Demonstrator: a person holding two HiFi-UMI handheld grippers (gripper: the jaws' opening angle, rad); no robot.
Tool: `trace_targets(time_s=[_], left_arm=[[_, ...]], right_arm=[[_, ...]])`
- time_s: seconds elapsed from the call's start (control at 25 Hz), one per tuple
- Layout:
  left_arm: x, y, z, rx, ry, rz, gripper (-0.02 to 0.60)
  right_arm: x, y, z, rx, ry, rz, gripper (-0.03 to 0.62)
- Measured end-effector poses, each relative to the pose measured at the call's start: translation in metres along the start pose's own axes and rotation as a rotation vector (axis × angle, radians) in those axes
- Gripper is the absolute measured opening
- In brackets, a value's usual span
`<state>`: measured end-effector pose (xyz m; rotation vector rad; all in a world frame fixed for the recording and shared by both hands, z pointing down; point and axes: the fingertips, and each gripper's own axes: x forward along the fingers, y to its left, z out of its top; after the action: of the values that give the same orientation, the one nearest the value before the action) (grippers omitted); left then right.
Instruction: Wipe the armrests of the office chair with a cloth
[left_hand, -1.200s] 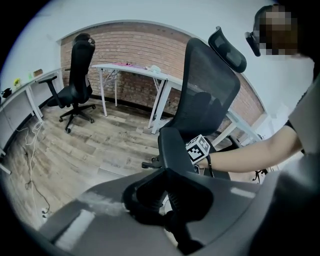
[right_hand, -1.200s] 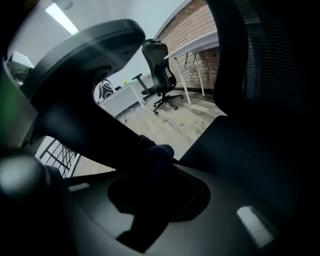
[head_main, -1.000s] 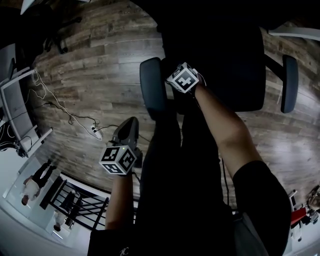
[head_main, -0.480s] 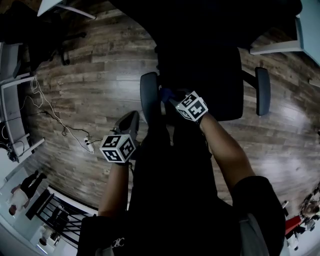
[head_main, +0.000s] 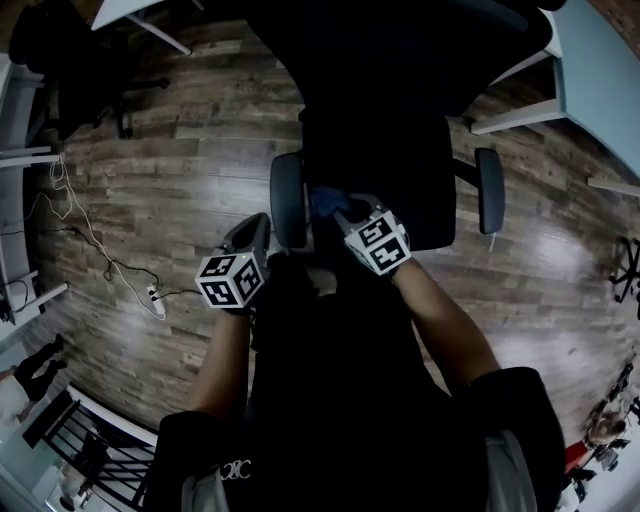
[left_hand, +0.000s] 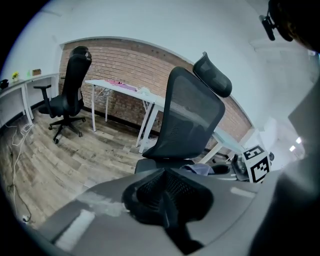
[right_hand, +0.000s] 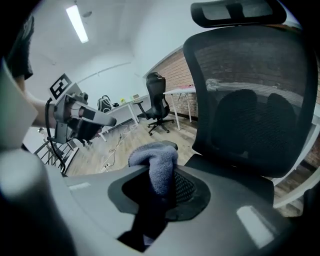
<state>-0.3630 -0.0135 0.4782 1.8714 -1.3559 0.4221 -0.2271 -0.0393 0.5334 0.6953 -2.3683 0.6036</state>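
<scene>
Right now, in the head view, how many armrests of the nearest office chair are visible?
2. One armrest lies just left of the blue cloth held by the right gripper; the other armrest is farther right. Neither seems hidden.

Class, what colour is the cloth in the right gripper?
Blue-grey. The cloth shows best in the right gripper view.

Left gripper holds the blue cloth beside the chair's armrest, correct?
No, the right gripper holds the blue-grey fleecy cloth beside the office chair's black padded armrest; the right gripper view shows it clamped in those jaws.
</scene>
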Motion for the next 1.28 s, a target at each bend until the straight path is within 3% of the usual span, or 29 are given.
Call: trace_targets(time_s=[0.24,0.48,0.92,1.08,1.28], left_arm=[[-0.015,0.028,0.000,-0.011,-0.033,-0.020,0.006],[-0.061,0.106,-0.008,-0.035,-0.051,-0.036,0.006],[-0.120,0.203,-0.009,0.015,-0.007,-0.109,0.005],[-0.113,0.209,-0.009,0.030,0.016,-0.137,0.006],[-0.091,0.195,0.004,0.098,0.045,-0.186,0.005]], right_arm=[[0.015,0.030,0.018,-0.066,0.021,-0.014,0.081],[0.051,0.079,0.020,-0.063,0.054,-0.096,0.081],[0.091,0.142,0.047,0.128,0.027,-0.304,0.081],[0.091,0.146,0.043,0.166,0.020,-0.351,0.081],[0.090,0.122,0.033,0.297,-0.016,-0.467,0.084]])
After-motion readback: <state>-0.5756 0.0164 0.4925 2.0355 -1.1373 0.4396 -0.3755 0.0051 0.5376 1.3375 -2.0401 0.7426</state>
